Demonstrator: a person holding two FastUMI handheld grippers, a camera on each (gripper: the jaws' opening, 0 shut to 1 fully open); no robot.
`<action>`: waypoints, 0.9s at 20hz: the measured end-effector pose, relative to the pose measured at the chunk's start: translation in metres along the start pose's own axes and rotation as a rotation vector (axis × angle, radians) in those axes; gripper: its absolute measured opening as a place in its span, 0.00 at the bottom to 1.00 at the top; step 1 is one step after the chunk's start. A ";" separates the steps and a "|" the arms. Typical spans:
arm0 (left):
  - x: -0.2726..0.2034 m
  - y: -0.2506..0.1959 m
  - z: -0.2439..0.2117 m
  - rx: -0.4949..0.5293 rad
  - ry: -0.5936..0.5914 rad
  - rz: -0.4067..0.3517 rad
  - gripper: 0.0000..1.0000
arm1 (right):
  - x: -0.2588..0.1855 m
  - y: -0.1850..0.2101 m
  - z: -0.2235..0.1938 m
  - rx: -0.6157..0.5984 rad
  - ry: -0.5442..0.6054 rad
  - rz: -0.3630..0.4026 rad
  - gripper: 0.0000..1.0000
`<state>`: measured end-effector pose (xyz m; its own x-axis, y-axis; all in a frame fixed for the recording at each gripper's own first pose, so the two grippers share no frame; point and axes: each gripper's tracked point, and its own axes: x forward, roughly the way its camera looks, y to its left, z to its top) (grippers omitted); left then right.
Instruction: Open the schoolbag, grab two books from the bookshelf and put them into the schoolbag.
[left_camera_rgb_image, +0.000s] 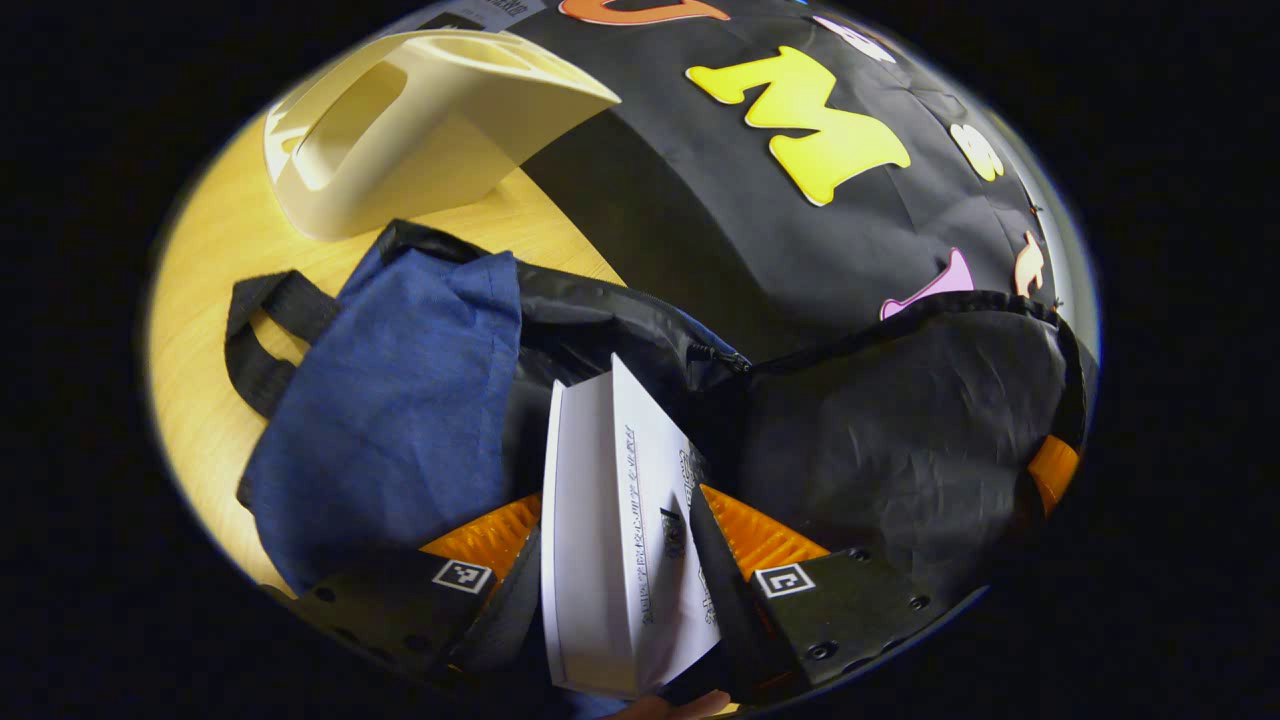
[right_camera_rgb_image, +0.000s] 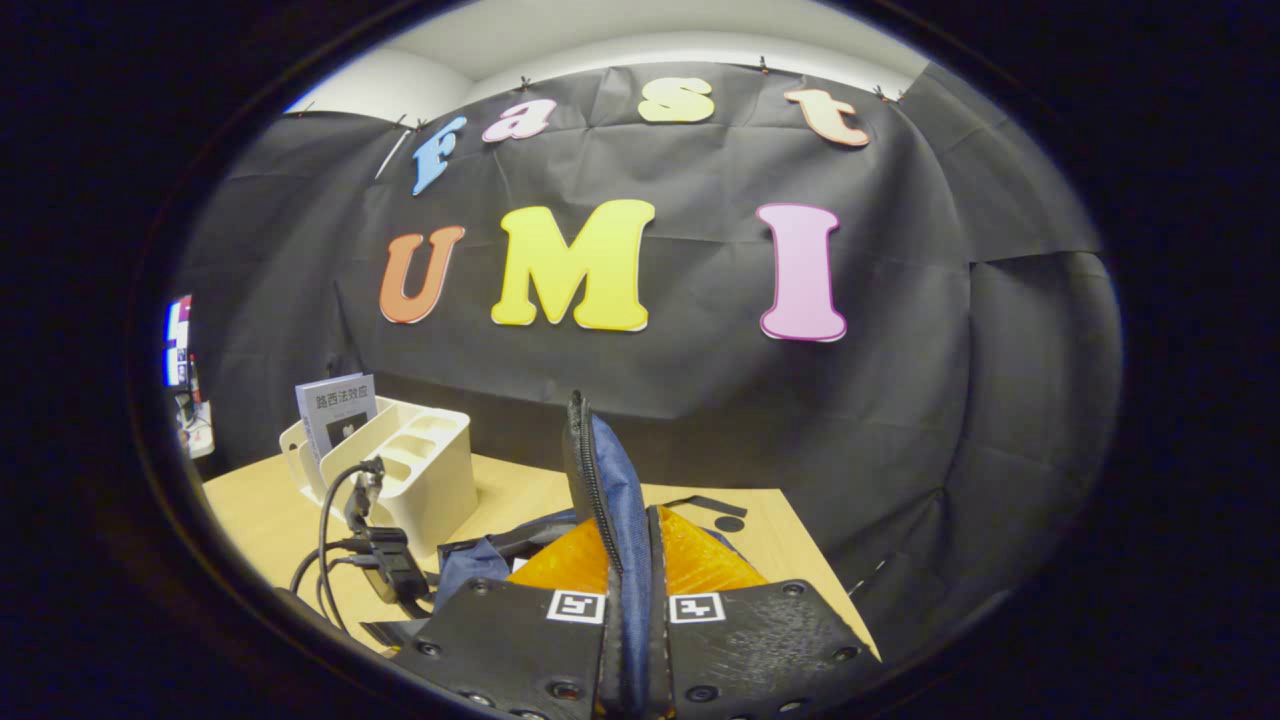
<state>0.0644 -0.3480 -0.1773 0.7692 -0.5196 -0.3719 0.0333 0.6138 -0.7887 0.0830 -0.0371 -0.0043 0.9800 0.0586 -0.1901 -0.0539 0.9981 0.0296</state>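
In the left gripper view my left gripper (left_camera_rgb_image: 625, 530) is shut on a white book (left_camera_rgb_image: 620, 520), held upright over the open mouth of the blue schoolbag (left_camera_rgb_image: 400, 410), whose black lining (left_camera_rgb_image: 900, 440) gapes to the right. The cream bookshelf (left_camera_rgb_image: 420, 120) stands behind the bag on the wooden table (left_camera_rgb_image: 200, 330). In the right gripper view my right gripper (right_camera_rgb_image: 628, 560) is shut on the schoolbag's zippered flap (right_camera_rgb_image: 605, 480), holding it upright. The bookshelf (right_camera_rgb_image: 400, 470) stands at the left with one book (right_camera_rgb_image: 335, 410) upright in it.
The left gripper's cabled body (right_camera_rgb_image: 375, 545) shows at lower left of the right gripper view, in front of the bookshelf. The bag's black carry strap (left_camera_rgb_image: 265, 335) lies on the table. The table's right edge (right_camera_rgb_image: 810, 560) meets the black cloth wall.
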 end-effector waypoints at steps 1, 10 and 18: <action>-0.005 -0.001 0.003 -0.004 0.011 -0.008 0.82 | -0.002 0.000 -0.003 0.009 0.004 -0.004 0.09; -0.104 0.011 0.075 0.298 -0.106 0.008 0.82 | -0.009 0.000 -0.027 0.089 0.050 -0.049 0.09; -0.182 0.034 0.174 0.516 -0.291 0.095 0.88 | -0.010 0.012 -0.039 0.108 0.050 -0.122 0.12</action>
<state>0.0367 -0.1298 -0.0512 0.9246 -0.3094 -0.2222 0.2058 0.8966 -0.3921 0.0646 -0.0249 -0.0402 0.9671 -0.0595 -0.2473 0.0886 0.9902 0.1083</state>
